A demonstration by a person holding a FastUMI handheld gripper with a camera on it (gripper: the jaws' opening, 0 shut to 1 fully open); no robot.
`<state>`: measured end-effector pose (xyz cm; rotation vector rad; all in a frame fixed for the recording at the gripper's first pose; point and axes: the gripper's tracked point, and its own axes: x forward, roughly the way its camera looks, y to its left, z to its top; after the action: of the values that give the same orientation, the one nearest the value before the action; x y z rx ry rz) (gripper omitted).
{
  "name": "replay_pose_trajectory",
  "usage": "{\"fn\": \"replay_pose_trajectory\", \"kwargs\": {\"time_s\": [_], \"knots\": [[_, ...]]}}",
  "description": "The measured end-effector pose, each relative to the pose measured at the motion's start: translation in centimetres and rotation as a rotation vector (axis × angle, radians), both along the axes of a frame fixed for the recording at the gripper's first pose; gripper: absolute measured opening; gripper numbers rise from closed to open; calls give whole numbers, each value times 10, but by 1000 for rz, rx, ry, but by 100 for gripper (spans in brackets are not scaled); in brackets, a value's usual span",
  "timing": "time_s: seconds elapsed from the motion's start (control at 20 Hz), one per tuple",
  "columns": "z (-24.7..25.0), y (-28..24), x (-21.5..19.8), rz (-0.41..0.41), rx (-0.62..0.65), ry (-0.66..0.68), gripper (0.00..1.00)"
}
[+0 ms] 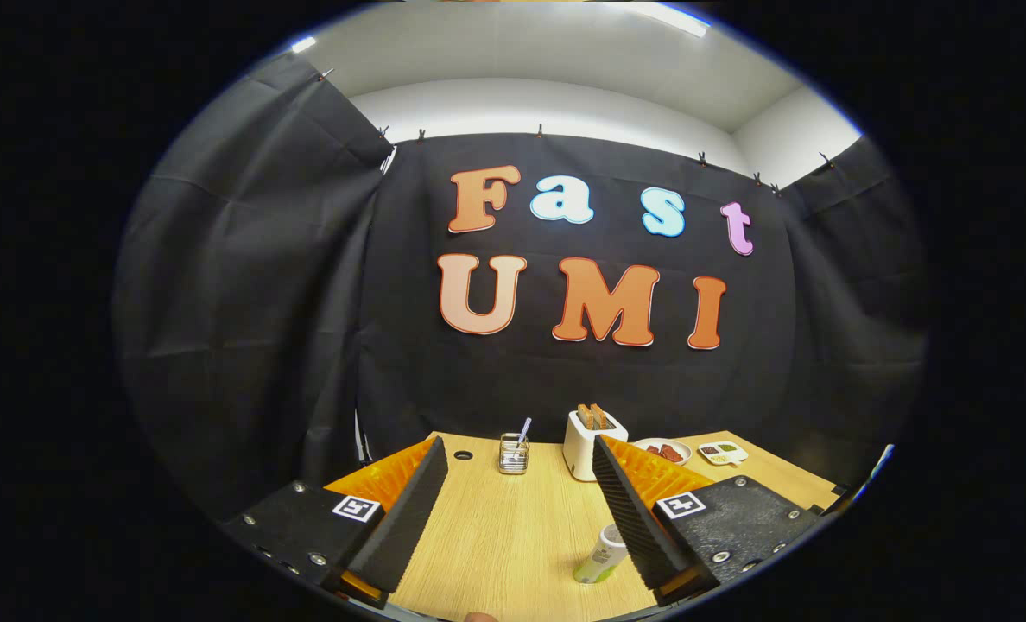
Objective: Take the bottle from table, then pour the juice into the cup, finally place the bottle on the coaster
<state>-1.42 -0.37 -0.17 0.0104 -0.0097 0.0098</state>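
A small pale bottle [602,555] with a white cap and a green base stands on the wooden table [496,527], close against the inner side of the right finger and low between the fingers. My gripper [517,453] is held above the table, wide open, with nothing between the fingers. Part of the bottle is hidden behind the right finger.
Beyond the fingers, a white toaster [591,442] holding bread stands at the table's back edge. Left of it is a glass holder [514,453] with a straw. A plate of food [664,450] and a small white dish [723,452] lie to the right. A dark round hole [463,454] marks the tabletop.
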Motion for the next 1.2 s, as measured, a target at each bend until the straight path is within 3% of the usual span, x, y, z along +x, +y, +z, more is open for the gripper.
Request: {"fn": "replay_pose_trajectory", "kwargs": {"time_s": [0.7, 1.2], "knots": [[3, -17, 5, -26, 38, -6, 100], [-62, -70, 21, -108, 44, 80, 100]]}}
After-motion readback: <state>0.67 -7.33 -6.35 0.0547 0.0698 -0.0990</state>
